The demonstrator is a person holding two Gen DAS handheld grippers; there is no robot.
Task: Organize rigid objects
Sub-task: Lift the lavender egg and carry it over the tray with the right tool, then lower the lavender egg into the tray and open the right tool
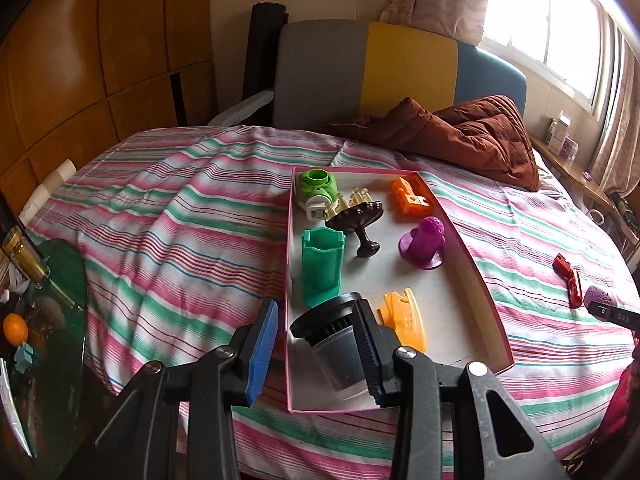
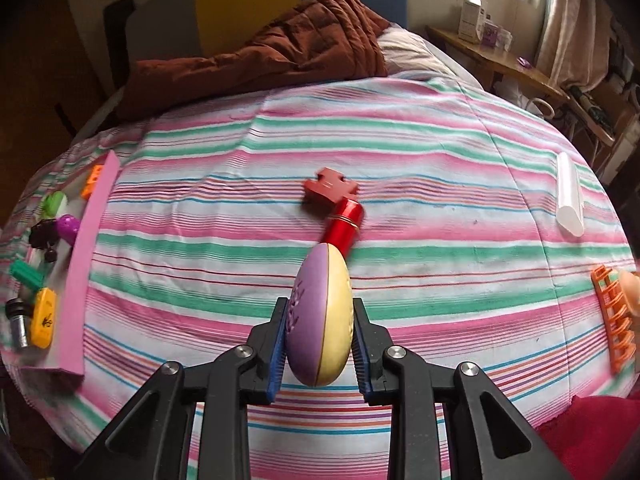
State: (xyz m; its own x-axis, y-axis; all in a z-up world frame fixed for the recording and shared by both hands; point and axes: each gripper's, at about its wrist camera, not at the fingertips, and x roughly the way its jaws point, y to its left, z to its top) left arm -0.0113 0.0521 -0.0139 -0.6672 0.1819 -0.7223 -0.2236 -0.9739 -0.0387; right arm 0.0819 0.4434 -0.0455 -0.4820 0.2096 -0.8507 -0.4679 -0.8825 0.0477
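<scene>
The purple-and-cream egg-shaped plastic case [image 2: 320,320] sits clamped between the right gripper's [image 2: 319,354] blue pads above the striped bedsheet [image 2: 420,152], hiding part of the red metal cylinder [image 2: 345,224] behind it. The left gripper [image 1: 316,356] hovers with jaws apart over the pink-rimmed shallow tray [image 1: 472,256], which holds a black-capped grey cylinder [image 1: 336,344], green sleeve [image 1: 322,266], yellow piece [image 1: 404,316] and purple cone [image 1: 424,240].

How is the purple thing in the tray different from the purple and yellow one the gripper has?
The purple dotted dome stands in the pink tray, untouched; the purple-and-yellow oval is clamped on edge in the right gripper above the striped bedsheet. The dome is one colour with a flared base; the oval is two-toned and smooth-edged. Both are hard and partly purple.
</scene>
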